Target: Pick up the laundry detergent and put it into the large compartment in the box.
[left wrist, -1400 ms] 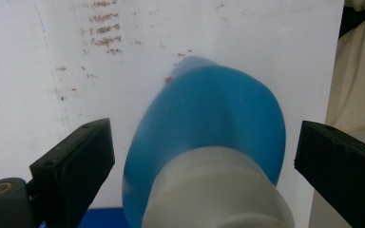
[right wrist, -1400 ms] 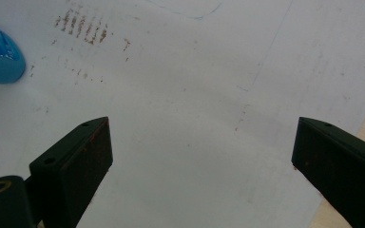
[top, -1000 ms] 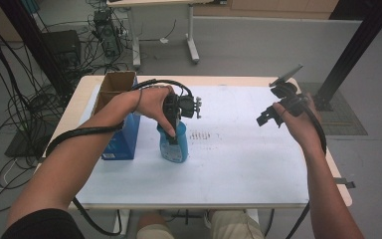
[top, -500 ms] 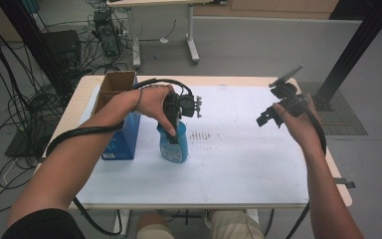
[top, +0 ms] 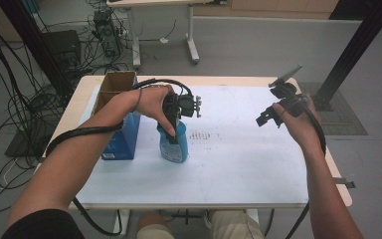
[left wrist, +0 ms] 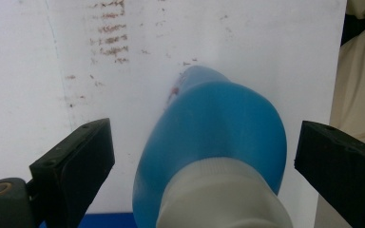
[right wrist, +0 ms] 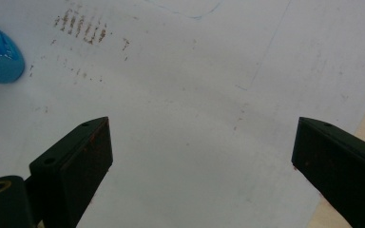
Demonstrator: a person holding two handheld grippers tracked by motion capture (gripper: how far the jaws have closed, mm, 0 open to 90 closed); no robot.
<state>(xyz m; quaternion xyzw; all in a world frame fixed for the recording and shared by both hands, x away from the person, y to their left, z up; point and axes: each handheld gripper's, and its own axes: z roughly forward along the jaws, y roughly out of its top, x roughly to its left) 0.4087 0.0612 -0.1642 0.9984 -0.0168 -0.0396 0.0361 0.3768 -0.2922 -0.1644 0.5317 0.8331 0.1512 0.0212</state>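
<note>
So the blue bottle [left wrist: 214, 137] is standing upright on the table [top: 238, 164], sitting right between my left jaws with its white cap [left wrist: 223, 194] closest to me, and there's clear daylight on both sides, so my left gripper [top: 171, 134] is spread wide and has hold of nothing yet. From up top it's hanging straight over the bottle's neck, with the blue cardboard box [top: 122, 134] just off to the outer side of it. My right gripper [top: 268, 117] is held up well off to the other side, jaws wide apart too and carrying nothing, just looking down at bare white sheet with some brownish smudge marks [right wrist: 83, 26] and the bottle's edge way off in the corner. My worry from here: the bottle sits nearer one jaw than the other, so if I squeeze as is, that jaw probably hits first and shoves or tips it before the other one arrives. The body's rounded and looks slick, so a pinch on the shoulder could also squirt it out. Probably better to centre up and go for the cap or neck.
</note>
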